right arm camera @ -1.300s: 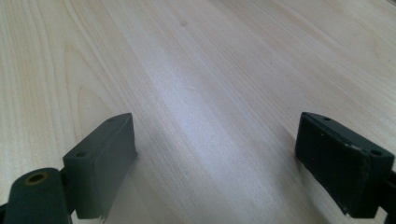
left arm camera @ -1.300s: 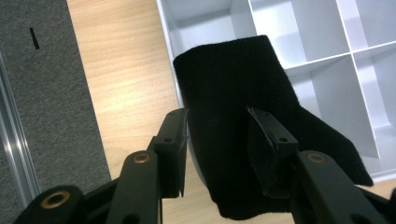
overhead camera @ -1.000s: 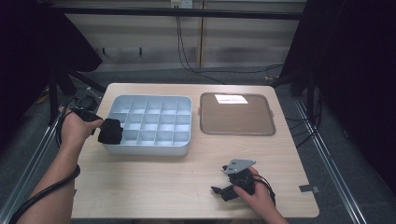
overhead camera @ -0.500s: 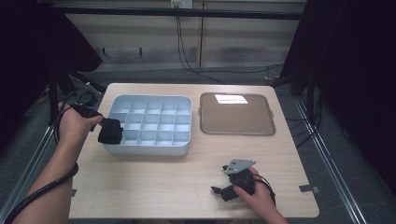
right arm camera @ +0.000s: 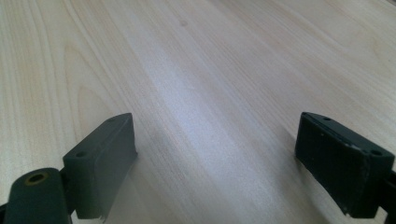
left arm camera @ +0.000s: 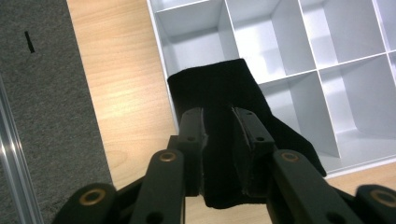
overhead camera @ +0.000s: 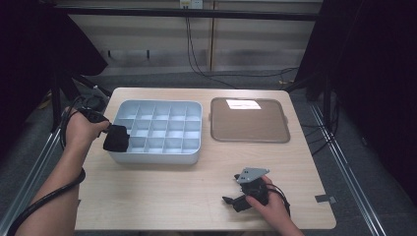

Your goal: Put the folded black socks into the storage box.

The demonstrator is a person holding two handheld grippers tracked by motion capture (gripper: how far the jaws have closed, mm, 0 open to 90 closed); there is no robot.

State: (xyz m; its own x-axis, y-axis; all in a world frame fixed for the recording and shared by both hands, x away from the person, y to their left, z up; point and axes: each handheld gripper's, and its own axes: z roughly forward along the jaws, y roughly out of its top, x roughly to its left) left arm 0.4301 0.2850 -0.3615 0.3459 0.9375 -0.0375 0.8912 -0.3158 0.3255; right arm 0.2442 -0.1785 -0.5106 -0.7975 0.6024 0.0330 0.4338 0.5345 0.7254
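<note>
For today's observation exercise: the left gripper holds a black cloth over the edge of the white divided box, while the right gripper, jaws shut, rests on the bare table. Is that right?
Not quite. The right gripper has its jaws wide apart, not shut; the right gripper view shows bare table between them. The rest holds: the left gripper grips the black cloth over the edge of the white divided box.

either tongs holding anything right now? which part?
Left tongs are shut on a black cloth, pinched at its near end, the rest hanging over the grey compartment tray's left edge. Right tongs are open above bare table, holding nothing.
</note>
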